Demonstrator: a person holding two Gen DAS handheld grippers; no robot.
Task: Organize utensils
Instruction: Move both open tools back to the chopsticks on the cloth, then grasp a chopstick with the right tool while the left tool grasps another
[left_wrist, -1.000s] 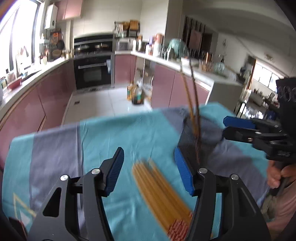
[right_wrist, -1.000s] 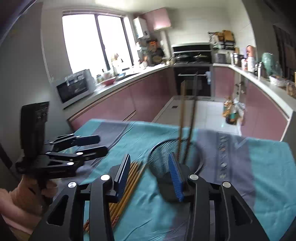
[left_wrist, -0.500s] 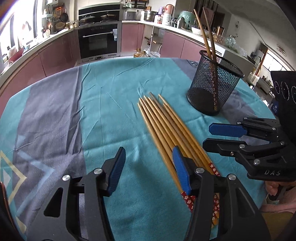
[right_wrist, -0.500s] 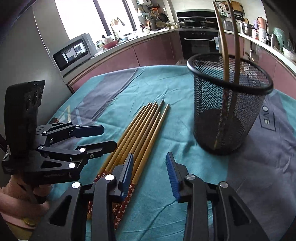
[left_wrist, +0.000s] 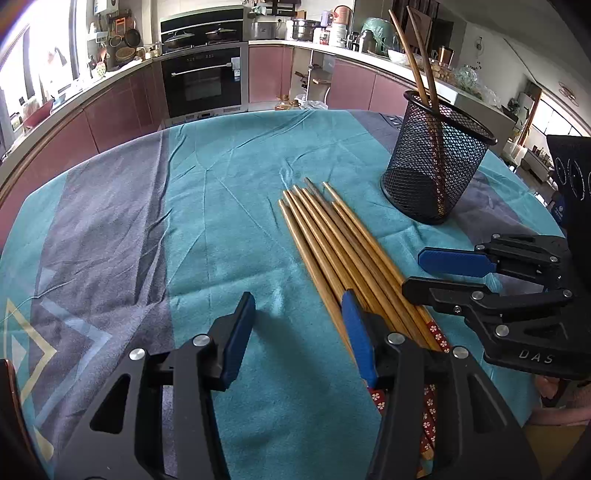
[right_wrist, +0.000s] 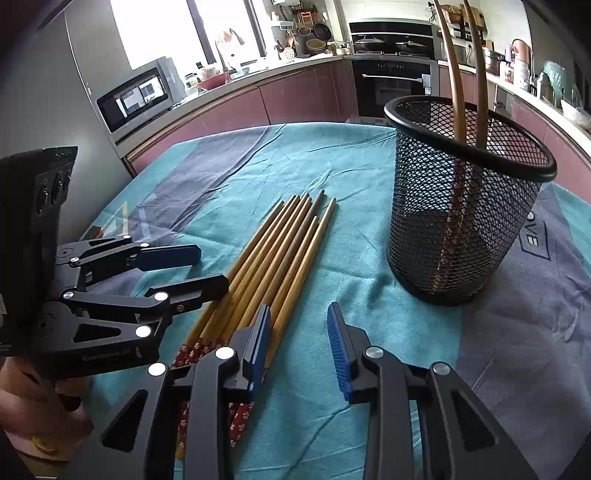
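Observation:
Several wooden chopsticks (left_wrist: 332, 236) with red flowered ends lie bundled on the teal tablecloth; they also show in the right wrist view (right_wrist: 273, 258). A black mesh holder (left_wrist: 436, 162) stands upright beyond them with two chopsticks (left_wrist: 417, 55) leaning inside; it also shows in the right wrist view (right_wrist: 465, 195). My left gripper (left_wrist: 299, 328) is open and empty, low over the cloth just left of the bundle. My right gripper (right_wrist: 299, 339) is open and empty, just right of the bundle's handle ends. The right gripper also shows in the left wrist view (left_wrist: 413, 269), and the left one in the right wrist view (right_wrist: 210, 269).
The table is covered by a teal and grey cloth (left_wrist: 184, 206). Kitchen counters with pink cabinets and a built-in oven (left_wrist: 203, 77) run behind the table. A microwave (right_wrist: 140, 96) sits at the left.
Both grippers have tipped down from looking across the kitchen and lowered toward the table, settling on either side of the chopstick bundle. Both stay open and empty.

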